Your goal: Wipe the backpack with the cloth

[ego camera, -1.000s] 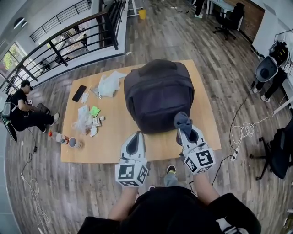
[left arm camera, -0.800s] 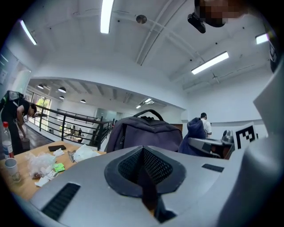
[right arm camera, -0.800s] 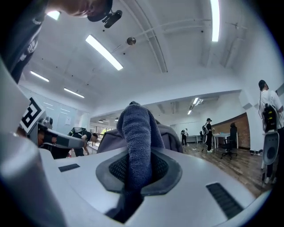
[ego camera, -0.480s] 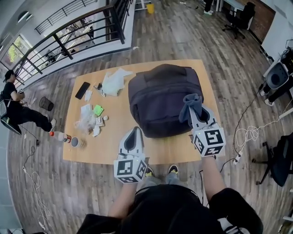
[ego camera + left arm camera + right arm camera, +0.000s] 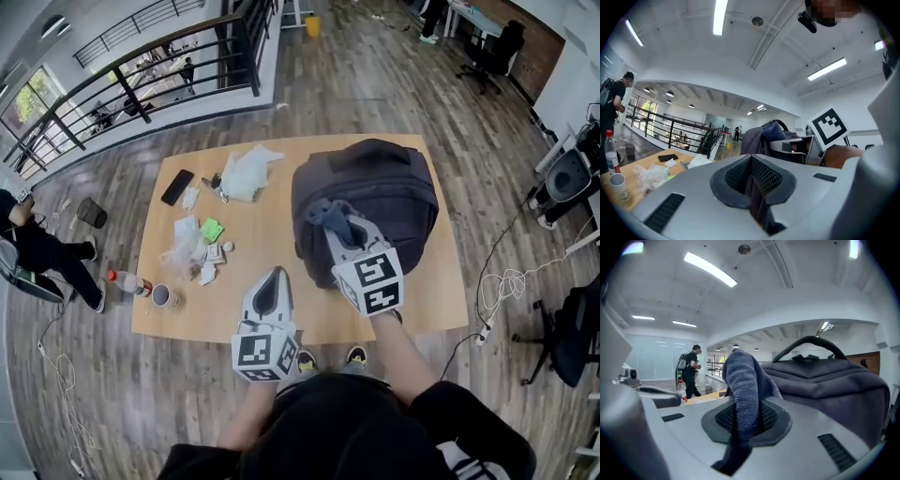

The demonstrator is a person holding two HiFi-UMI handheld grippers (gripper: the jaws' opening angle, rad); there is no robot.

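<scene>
Two grippers at work, taken first from the head view. Shows the backpack (image 5: pixel 375 202) lying on the desk's (image 5: pixel 262 244) right half, from the far edge almost to the near one. Places the right gripper (image 5: pixel 336 225) over the backpack's left side, clamped on the cloth (image 5: pixel 328 214). Cannot settle from up here whether cloth and fabric touch. Keeps the left gripper (image 5: pixel 272 289) off the backpack, above the near edge, just beside the bag's near left corner. Leaves clutter to the left half alone: phone (image 5: pixel 176 187), white bag (image 5: pixel 246 173), wrappers (image 5: pixel 192 248), and bottle (image 5: pixel 127 281) and cup (image 5: pixel 161 296) by the near left corner.

Next, the left gripper view. Shows those jaws pressed together with nothing between them, which the head view hides. Catches the right gripper side-on too, cloth bunched at its tip in front of the backpack.

Last, the right gripper view. Shows the jaws pinched on a thick fold of cloth standing up out of them, with the backpack close on the right, its handle (image 5: pixel 811 345) arched on top. Gives no look at where cloth meets bag.

Looks like mid-wipe, along the left side. Reveals no cleaned patches, so no telling how much is done; probably leaves the top and right side to cover.
</scene>
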